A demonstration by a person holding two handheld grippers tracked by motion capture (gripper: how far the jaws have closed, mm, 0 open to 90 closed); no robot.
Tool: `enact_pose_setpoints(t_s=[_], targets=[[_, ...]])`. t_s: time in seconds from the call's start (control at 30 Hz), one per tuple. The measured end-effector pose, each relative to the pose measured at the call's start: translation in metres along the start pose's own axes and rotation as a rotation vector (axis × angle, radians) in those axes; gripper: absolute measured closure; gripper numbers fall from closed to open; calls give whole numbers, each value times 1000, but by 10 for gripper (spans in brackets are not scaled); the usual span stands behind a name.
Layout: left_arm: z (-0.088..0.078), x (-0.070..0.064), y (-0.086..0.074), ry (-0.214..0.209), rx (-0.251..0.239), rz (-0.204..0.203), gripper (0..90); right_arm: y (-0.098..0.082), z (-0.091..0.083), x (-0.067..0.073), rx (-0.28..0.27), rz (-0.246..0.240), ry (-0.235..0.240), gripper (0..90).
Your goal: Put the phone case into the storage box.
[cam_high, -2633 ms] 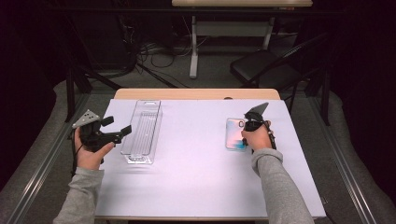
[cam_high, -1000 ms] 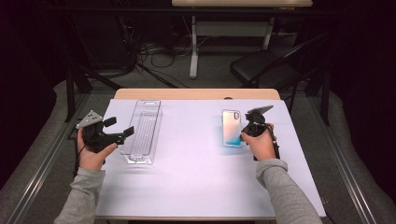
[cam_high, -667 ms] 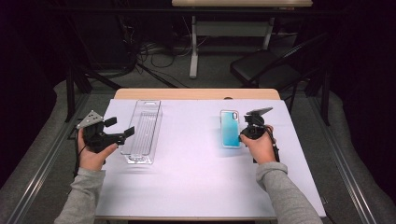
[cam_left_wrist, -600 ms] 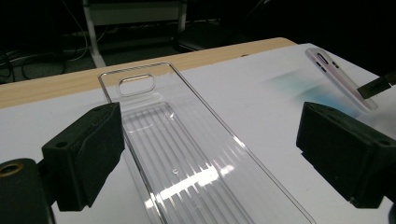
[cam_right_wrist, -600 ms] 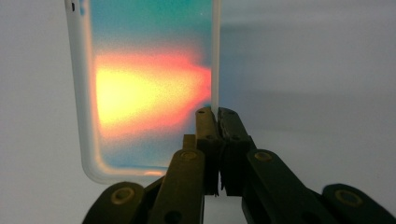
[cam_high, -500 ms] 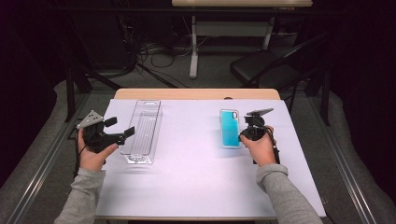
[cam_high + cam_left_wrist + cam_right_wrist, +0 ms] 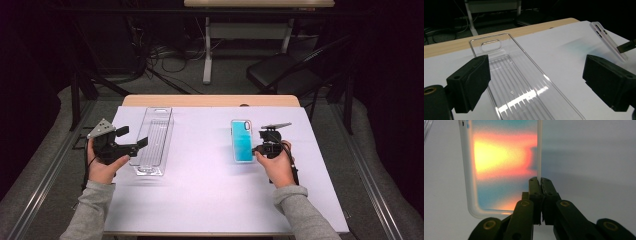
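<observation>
No brand, label or legible writing on any item. White table cover (image 7: 210,200) over a wooden top whose far edge (image 7: 210,100) is exposed. Right gripper (image 7: 261,148) at the right of the table, held in the person's right hand (image 7: 277,167); jaws pinched together on the right-hand rim of a phone case (image 7: 243,140), near its lower corner, as seen in the right gripper view. Case has a translucent white bumper; its panel reads teal from the high view and iridescent orange, yellow and blue close up (image 7: 504,165). From the left gripper view the case (image 7: 608,41) is tilted with one long edge raised off the cover. Left gripper (image 7: 135,146) at the left side of the table in the left hand (image 7: 102,167); jaws spread wide, nothing between them, pads (image 7: 470,82) apart over a clear plastic tray (image 7: 151,140). Tray is long, ribbed along its floor, with a slot handle at the far end (image 7: 490,45), lying flat and empty, well apart from the case. Grey sleeves (image 7: 90,212) on both forearms. Beyond the table: a black folding chair (image 7: 285,72), a white desk leg (image 7: 206,50), loose cables on the floor (image 7: 160,55). Nothing lies between tray and case.
</observation>
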State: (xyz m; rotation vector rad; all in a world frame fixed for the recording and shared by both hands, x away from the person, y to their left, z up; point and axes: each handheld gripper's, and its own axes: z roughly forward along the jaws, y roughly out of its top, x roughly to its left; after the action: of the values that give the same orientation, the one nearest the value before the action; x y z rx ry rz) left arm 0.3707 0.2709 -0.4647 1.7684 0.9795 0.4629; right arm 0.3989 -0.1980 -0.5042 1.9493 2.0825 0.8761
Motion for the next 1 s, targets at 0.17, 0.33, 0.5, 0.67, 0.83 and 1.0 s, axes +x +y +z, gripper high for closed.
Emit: enact_pose_setpoints(t_s=[0.17,0.33,0.5,0.67,0.83,1.0], targets=[[5,-10,1,-19,18,31,80,-9,-1,10,-5,-27,27,882],[8,-19,3,-33,27,50,80,-16,-3,19,-9,-48,46,882],[10,-28,4,-47,33,58,97,-22,-4,28,-26,-76,67,882],[12,-36,5,-67,38,56,115,-28,-6,37,-44,-98,78,882],[15,-44,6,-81,51,65,121,-33,-9,46,-67,-123,94,882],[18,-53,7,-96,60,76,134,-37,-9,54,-87,-144,107,882]])
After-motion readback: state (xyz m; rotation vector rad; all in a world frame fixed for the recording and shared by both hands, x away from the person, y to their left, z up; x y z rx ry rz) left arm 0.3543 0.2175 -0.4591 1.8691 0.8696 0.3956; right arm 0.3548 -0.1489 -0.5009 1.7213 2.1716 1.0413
